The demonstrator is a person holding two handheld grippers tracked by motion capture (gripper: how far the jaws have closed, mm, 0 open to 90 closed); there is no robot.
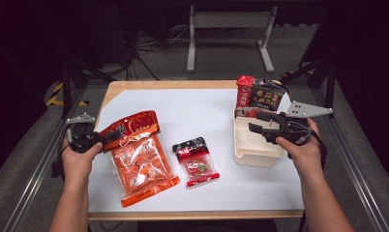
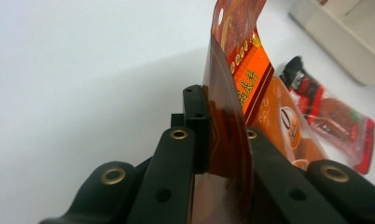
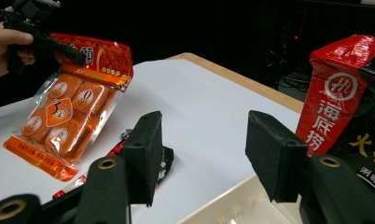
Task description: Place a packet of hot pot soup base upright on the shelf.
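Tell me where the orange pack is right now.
In the high view the orange pack lies at table left, its top edge pinched in the left gripper, beside the small red pack.

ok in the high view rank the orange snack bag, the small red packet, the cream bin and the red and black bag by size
1. orange snack bag, largest.
2. cream bin, partly covered by the right gripper, so it is unsure against the orange bag.
3. red and black bag, its lower part hidden in the bin.
4. small red packet, smallest.
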